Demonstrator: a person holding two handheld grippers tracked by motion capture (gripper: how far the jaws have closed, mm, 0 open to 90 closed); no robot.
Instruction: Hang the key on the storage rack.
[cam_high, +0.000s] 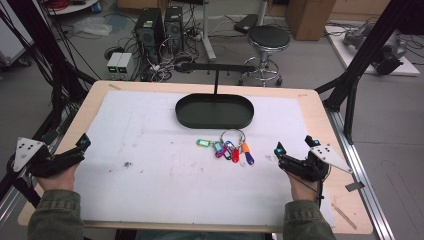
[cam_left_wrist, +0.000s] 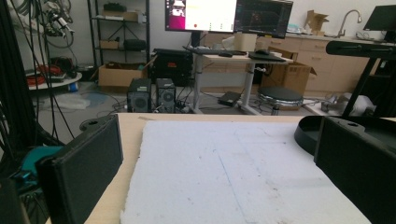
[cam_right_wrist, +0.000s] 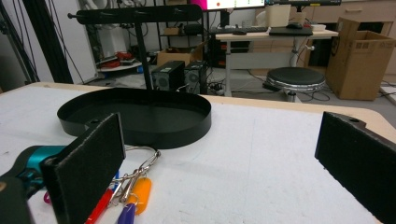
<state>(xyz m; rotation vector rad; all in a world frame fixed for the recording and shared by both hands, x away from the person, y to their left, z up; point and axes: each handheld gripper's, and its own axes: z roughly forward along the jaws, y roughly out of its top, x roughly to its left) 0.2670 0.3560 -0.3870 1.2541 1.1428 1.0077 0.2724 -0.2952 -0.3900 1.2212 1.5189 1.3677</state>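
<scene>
We see a wooden table (cam_high: 320, 107) covered by a white foam mat (cam_high: 165, 170). At the far middle of the mat stands a black oval tray (cam_high: 215, 111) with an upright post that carries a crossbar (cam_high: 215, 66). Just in front of the tray lies a key ring (cam_high: 233, 137) with a bunch of coloured key tags (cam_high: 226, 149), green, blue, purple, red, orange and white, fanned out flat on the mat and close to the tray wall without touching it.

We hold the left gripper (cam_high: 75, 150) near the mat's left edge, well apart from the tags; its jaws stand wide apart with nothing between them. The right gripper (cam_high: 294, 150) rests at the right side of the mat, near the tags and to their right; its jaws are likewise spread and empty. In the right gripper view the tags (cam_right_wrist: 133, 193) lie just beside its left jaw.
</scene>
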